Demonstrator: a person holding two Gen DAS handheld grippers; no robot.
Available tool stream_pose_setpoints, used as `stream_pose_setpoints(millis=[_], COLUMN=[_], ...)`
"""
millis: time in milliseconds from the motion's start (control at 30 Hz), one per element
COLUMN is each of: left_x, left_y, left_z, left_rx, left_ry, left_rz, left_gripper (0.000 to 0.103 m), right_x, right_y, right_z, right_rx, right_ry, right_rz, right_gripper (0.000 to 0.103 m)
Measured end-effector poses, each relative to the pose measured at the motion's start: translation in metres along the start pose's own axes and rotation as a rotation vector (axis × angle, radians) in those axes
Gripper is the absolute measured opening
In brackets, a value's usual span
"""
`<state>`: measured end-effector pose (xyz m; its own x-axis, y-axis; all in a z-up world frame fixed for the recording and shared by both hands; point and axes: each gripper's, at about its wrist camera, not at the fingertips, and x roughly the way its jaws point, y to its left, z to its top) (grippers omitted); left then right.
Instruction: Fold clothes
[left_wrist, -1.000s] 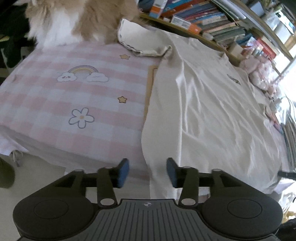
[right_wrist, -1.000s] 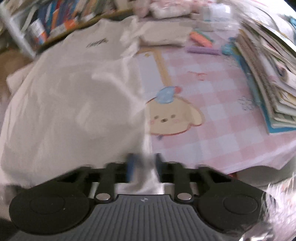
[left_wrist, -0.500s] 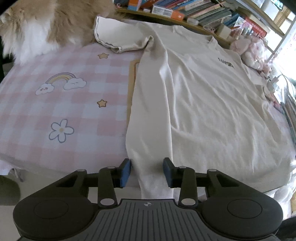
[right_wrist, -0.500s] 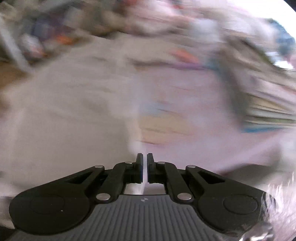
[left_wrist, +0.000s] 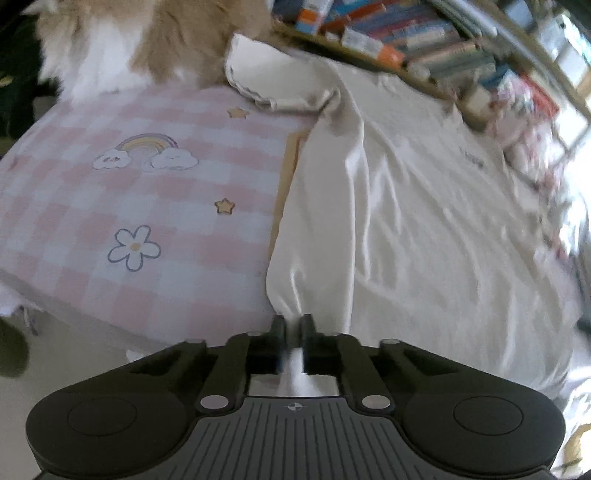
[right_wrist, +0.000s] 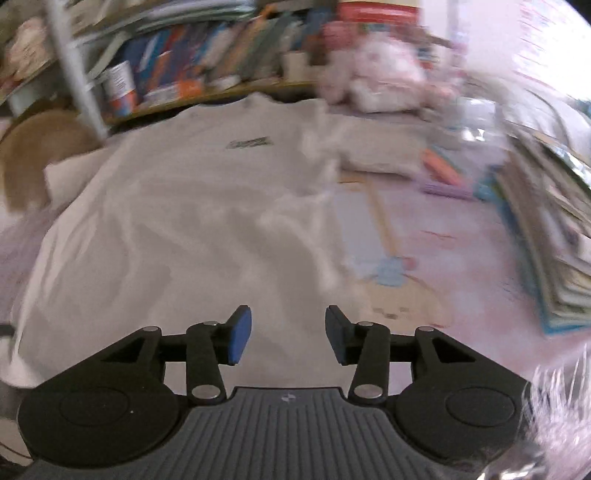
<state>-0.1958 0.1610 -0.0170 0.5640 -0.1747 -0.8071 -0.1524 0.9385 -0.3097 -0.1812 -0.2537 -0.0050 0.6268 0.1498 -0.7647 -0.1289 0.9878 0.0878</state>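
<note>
Left claw (left_wrist: 291, 328) has just closed, pinching the cream cotton T-shirt (left_wrist: 424, 229) hem corner; right claw (right_wrist: 288, 328) has just opened, empty above it. Fold can start.

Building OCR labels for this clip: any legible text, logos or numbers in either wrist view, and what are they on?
None reads clearly.
Small dark print on the chest of the cream cotton T-shirt: a short word or logo, too blurred.
Spines of the coloured books on the wooden shelf: lettering too small and blurred.
White labelled tub on the shelf: print unreadable.
Round crosshair mark on the left gripper body: a symbol, no letters.
</note>
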Motion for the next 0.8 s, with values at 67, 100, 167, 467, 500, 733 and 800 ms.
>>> stream_pose_setpoints(millis=[67,100,167,467,500,733,800], left_x=[-0.006,-0.006,0.006,0.004,0.004,0.009,0.019], left_y=[-0.024,-0.041,-0.084,-0.115,-0.103,-0.094,-0.118], left_z=[0.008,0.013,0.021,-0.006,-0.005,0.004,0.002], left_rx=[0.039,0.076,0.173,0.374,0.329,0.249,0.325], left_ry=[-0.044,-0.058,-0.046,0.026,0.021,0.033,0.079], left_rz=[-0.065,-0.104,-0.192,-0.262,-0.236,-0.286,-0.313], left_gripper=[0.004,0.004,0.005,0.031,0.031,0.031,0.031], right_x=[0.011,0.017,0.028,0.046,0.046,0.048,0.048], right_y=[0.010,0.013,0.017,0.025,0.027,0.035,0.035], right_z=[-0.002,-0.003,-0.005,-0.014,-0.016,-0.020,-0.020], right_rx=[-0.034,-0.041,-0.048,-0.099,-0.115,-0.162,-0.162], right_ry=[0.023,0.037,0.065,0.137,0.136,0.134,0.130], right_rz=[0.016,0.023,0.029,0.024,0.024,0.033,0.034], right_gripper=[0.042,0.042,0.042,0.051,0.054,0.065,0.066])
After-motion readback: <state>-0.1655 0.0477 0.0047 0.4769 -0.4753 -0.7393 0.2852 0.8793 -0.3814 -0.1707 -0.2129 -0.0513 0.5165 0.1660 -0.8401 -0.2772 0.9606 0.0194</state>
